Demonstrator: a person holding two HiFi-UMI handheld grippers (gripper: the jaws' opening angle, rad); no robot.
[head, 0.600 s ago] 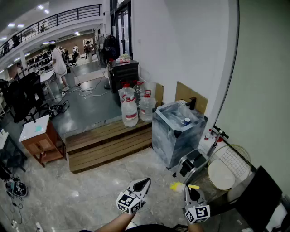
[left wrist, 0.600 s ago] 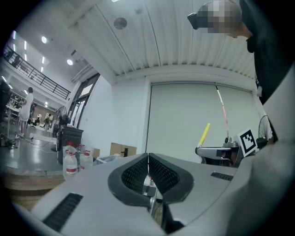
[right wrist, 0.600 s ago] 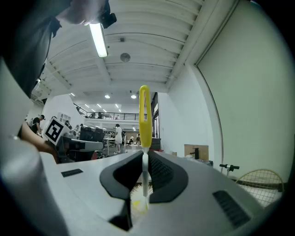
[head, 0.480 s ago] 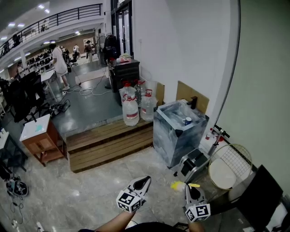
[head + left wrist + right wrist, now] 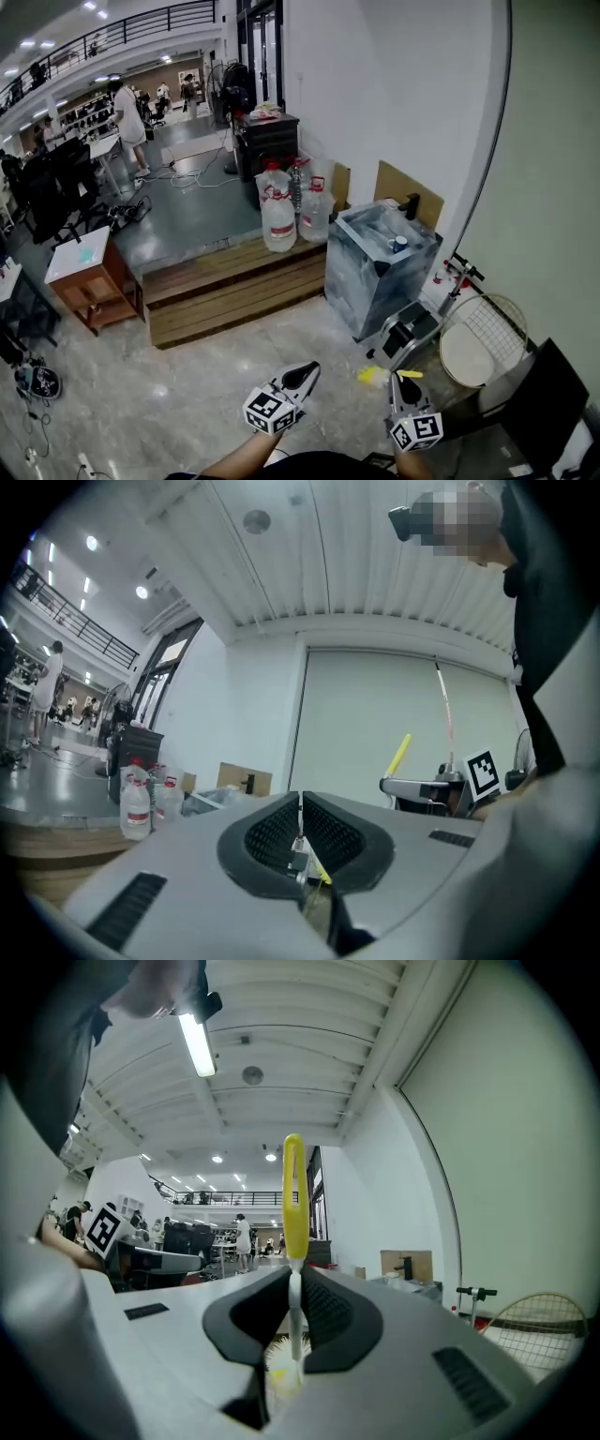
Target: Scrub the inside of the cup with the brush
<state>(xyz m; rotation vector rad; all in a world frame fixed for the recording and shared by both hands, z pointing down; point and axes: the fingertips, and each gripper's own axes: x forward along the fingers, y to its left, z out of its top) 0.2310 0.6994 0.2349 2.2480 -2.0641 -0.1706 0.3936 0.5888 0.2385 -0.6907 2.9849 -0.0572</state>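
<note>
Left tongs (image 5: 300, 829) drifted slightly right, clenched shut; right tongs (image 5: 293, 1309) grasp one brush (image 5: 292, 1194).

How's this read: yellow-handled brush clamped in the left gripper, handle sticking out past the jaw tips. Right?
Wrong gripper. The yellow-handled brush is clamped in the right gripper, handle sticking out past the jaw tips; the right gripper view shows it. The left gripper is shut with no brush in it.
</note>
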